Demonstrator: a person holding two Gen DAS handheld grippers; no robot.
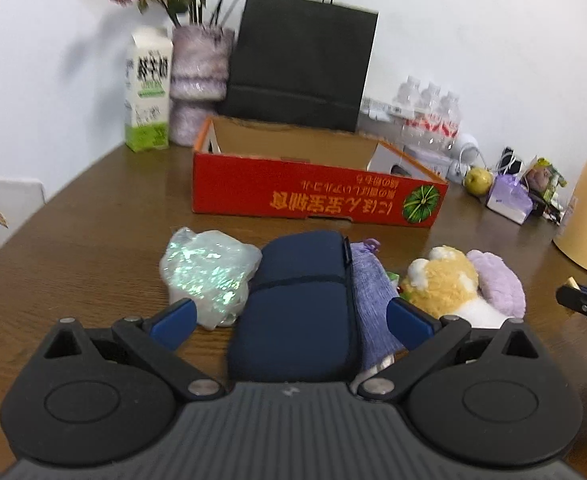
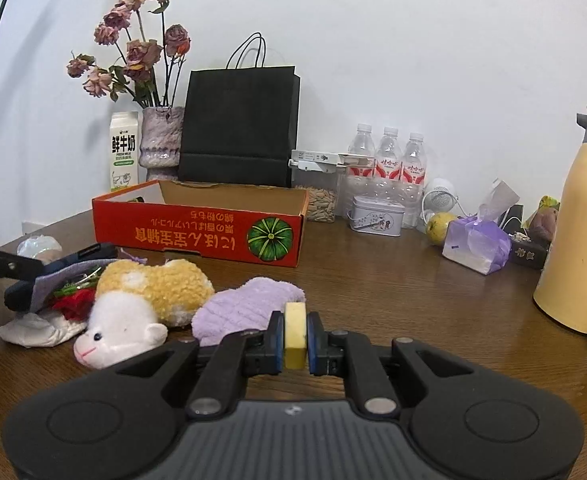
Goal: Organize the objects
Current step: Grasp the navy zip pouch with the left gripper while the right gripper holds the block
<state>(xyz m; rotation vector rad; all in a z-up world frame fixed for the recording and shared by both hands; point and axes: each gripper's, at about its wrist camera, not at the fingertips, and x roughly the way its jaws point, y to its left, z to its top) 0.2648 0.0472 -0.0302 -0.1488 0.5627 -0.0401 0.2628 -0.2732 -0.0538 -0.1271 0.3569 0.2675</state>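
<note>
My left gripper [image 1: 291, 320] is open low over the brown table [image 1: 93, 248], its blue pads [image 1: 173, 322] either side of a navy zip pouch [image 1: 297, 304] without touching it. Left of the pouch lies a shiny iridescent bag [image 1: 209, 272]. To its right are a lilac cloth pouch [image 1: 369, 292], a yellow-and-white plush toy [image 1: 445, 280] and a fluffy purple piece [image 1: 497, 280]. My right gripper [image 2: 295, 336] is shut on a small pale yellow block [image 2: 295, 334], just in front of the fluffy purple piece [image 2: 245, 304] and the plush toy [image 2: 149, 296]. The open red cardboard box [image 2: 197, 232] stands behind them.
Along the wall stand a milk carton [image 2: 124, 152], a vase of dried flowers [image 2: 161, 136], a black paper bag [image 2: 239, 128], water bottles [image 2: 389, 156], a tin [image 2: 377, 216] and a yellow fruit [image 2: 439, 226]. A tall cream flask [image 2: 577, 232] stands at the right, a tissue pack [image 2: 477, 246] beside it.
</note>
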